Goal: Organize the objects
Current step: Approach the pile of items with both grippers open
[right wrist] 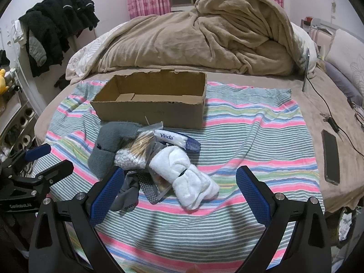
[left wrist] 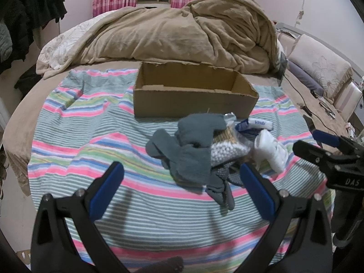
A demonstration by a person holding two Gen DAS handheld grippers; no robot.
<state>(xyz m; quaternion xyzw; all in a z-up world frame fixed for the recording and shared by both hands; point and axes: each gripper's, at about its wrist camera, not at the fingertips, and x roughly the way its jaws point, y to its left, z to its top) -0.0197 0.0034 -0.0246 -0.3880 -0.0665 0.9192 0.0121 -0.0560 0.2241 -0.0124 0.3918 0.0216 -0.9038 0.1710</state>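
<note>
Striped cloth (right wrist: 250, 136) spread over the bed, pink, green and blue bands; open cardboard box (right wrist: 157, 104) on it toward the far side, nothing visible inside, top edges torn; heap of small items just in front of the box's near wall, apart from it or barely touching, cannot tell which; heap holds a grey sock (right wrist: 109, 145) at left, a bag of cotton swabs (right wrist: 138, 150) in the middle, a blue-and-white Vinda tissue pack (right wrist: 175, 138) at the far right, a rolled white towel (right wrist: 186, 177) at the near right, and a dotted grey sock (right wrist: 145, 184) at the near edge; left gripper (left wrist: 182, 177) low over the cloth near the heap's near-left side, fingers spread wide, holding nothing; right gripper (right wrist: 179, 182) just near of the heap, fingers wide apart, the towel and dotted sock lying between them in view, nothing clamped; beige duvet (right wrist: 204, 45) bunched far behind the box; dark phone (right wrist: 331, 157) on the bed at right, well apart from the heap; black clothes (right wrist: 56, 27) hanging far left.
</note>
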